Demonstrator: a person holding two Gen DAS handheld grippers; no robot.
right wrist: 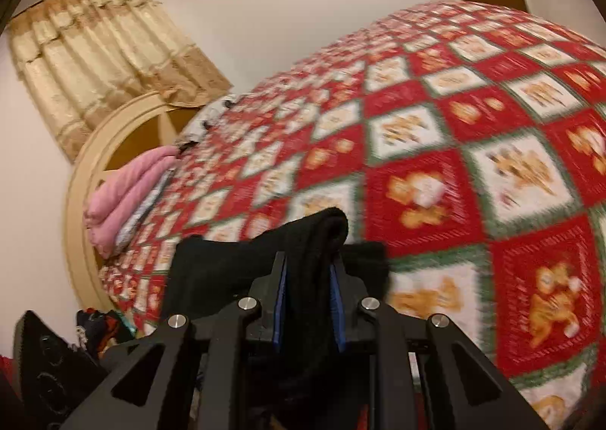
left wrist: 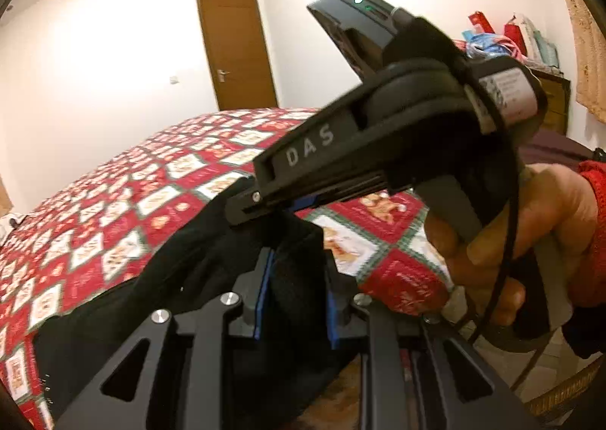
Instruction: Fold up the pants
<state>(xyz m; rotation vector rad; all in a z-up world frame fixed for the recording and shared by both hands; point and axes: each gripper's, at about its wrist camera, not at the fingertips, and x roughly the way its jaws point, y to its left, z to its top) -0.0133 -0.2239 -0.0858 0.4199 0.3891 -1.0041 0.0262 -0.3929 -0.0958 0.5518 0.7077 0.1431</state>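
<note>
The black pants [left wrist: 159, 278] hang over the near edge of a bed with a red, white and green patchwork quilt [left wrist: 113, 180]. My left gripper [left wrist: 297, 259] is shut on a bunch of the black fabric between its blue pads. My right gripper [left wrist: 257, 202] shows just above it in the left wrist view, held in a hand, its jaws closed on the same fabric. In the right wrist view my right gripper [right wrist: 308, 259] pinches a thick fold of the pants [right wrist: 303, 240] above the quilt [right wrist: 454, 164].
A brown door [left wrist: 236, 51] stands in the far wall. A dresser with bags [left wrist: 545, 89] is at the right. Folded pink bedding [right wrist: 125, 195] lies at the bed's headboard end, under a gold curtain [right wrist: 102, 62].
</note>
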